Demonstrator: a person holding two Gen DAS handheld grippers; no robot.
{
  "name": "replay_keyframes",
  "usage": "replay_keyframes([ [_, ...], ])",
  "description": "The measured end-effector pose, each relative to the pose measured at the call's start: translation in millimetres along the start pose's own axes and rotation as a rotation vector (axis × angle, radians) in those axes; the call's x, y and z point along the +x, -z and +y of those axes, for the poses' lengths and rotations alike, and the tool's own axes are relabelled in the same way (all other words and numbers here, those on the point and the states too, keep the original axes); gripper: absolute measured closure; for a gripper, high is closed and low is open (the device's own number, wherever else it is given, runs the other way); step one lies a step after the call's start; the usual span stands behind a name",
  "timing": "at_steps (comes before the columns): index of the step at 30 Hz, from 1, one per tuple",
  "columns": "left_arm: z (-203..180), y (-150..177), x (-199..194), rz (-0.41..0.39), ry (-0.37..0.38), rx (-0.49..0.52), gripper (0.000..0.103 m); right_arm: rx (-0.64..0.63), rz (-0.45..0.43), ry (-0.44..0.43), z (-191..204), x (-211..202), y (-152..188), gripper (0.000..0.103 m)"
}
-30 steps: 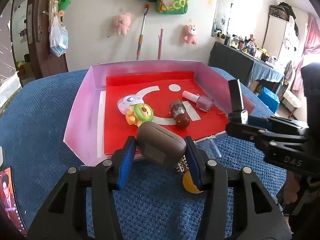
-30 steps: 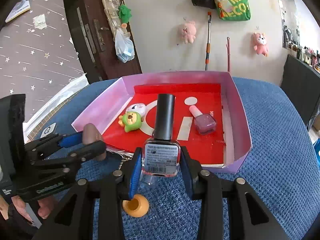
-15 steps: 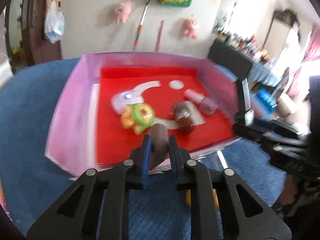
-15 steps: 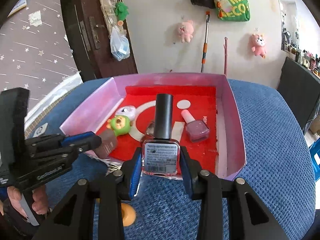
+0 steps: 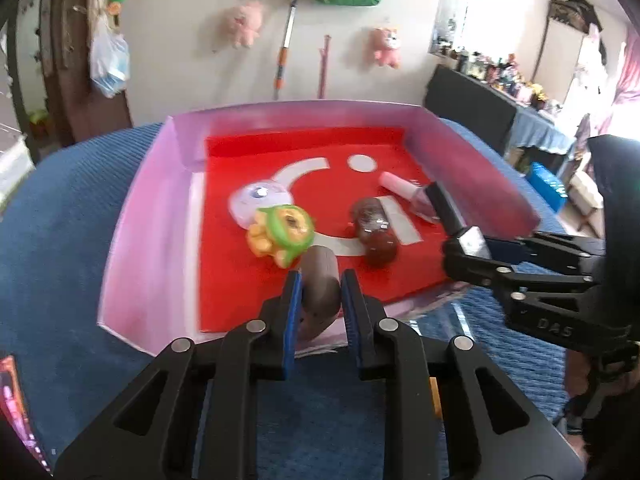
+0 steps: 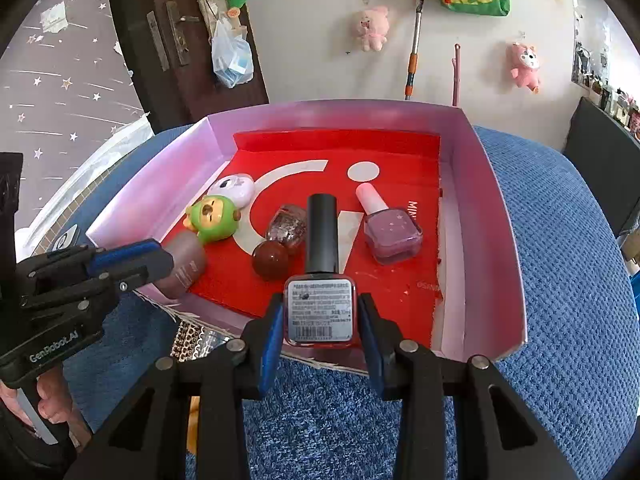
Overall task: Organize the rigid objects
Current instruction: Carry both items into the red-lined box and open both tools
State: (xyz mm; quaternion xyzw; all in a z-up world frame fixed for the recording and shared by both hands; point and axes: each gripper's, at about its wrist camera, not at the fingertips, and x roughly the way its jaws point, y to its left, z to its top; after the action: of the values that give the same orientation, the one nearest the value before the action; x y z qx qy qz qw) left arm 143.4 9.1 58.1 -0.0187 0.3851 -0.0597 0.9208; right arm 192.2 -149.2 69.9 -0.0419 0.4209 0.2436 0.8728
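Two holds at once, both over the near edge of the pink tray (image 6: 496,216) with the red floor.

Left claw (image 5: 320,304): clenched on the brown case (image 5: 320,280), blue pads (image 5: 291,312) flat against its two broad sides. Rounded, matte, taupe-brown, small lettering on one face in the right view (image 6: 186,264). Probably light, hard-shelled plastic; smooth curved skin, so liable to squirm out if pinched near the rounded end. Best held across the flat middle, as now. Hanging just above the tray's near wall, next to the green toy (image 5: 286,234).

Right claw (image 6: 318,320): clenched on the dark nail polish bottle (image 6: 320,304), pads on the two side faces of the square glass body, tall black cap pointing away, label facing the camera. Glass, so heavier than its look and breakable; slick walls, no squeeze to spare. Better gripped on the body than on the thin cap. Poised over the tray's near edge, red floor beneath.

Already lying in the tray: a white round case (image 6: 232,188), the green toy (image 6: 212,218), a glittery bottle with a brown ball cap (image 6: 280,240), a pink nail polish bottle (image 6: 388,228). Free floor at the near right, judged enough for both. Blue cloth (image 6: 560,240) under everything.
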Motion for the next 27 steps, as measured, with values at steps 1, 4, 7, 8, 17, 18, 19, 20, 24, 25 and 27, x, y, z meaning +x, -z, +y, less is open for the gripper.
replay_keyframes([
  [1,2.0,-0.1,0.3,0.0,-0.007,-0.003,0.083,-0.003,0.0,0.001,0.5,0.3,0.0,0.065],
  [4,17.3,-3.3,3.1,0.019,0.013,-0.059,0.083,-0.004,0.009,-0.004,1.2,3.9,-1.9,0.065],
  [7,30.2,-3.3,9.9,0.048,0.001,-0.081,0.081,-0.005,0.019,-0.005,1.0,6.0,-3.5,0.065],
  [8,34.7,-3.5,13.0,0.062,0.005,-0.088,0.079,-0.008,0.022,-0.004,1.3,6.5,-3.8,0.065],
  [17,36.3,-2.8,47.7,0.17,0.124,-0.096,0.079,-0.042,0.052,0.015,7.4,14.9,-9.7,0.065],
  [18,32.9,-4.2,48.2,0.166,0.11,-0.087,0.079,-0.039,0.053,0.018,7.0,15.9,-10.6,0.065],
  [19,31.0,-7.1,49.4,0.164,0.122,-0.091,0.08,-0.037,0.055,0.019,6.8,16.9,-11.2,0.065],
  [20,30.0,-8.7,50.1,0.166,0.131,-0.094,0.082,-0.034,0.059,0.021,5.9,18.6,-11.6,0.065],
  [24,26.2,-18.2,59.1,0.167,0.117,-0.083,0.085,-0.031,0.064,0.024,3.6,22.2,-12.9,0.065],
  [25,25.4,-20.2,60.3,0.165,0.113,-0.08,0.085,-0.031,0.065,0.025,3.7,23.4,-13.8,0.065],
  [27,23.8,-23.8,62.6,0.164,0.108,-0.078,0.085,-0.024,0.061,0.025,2.3,26.6,-16.8,0.065],
])
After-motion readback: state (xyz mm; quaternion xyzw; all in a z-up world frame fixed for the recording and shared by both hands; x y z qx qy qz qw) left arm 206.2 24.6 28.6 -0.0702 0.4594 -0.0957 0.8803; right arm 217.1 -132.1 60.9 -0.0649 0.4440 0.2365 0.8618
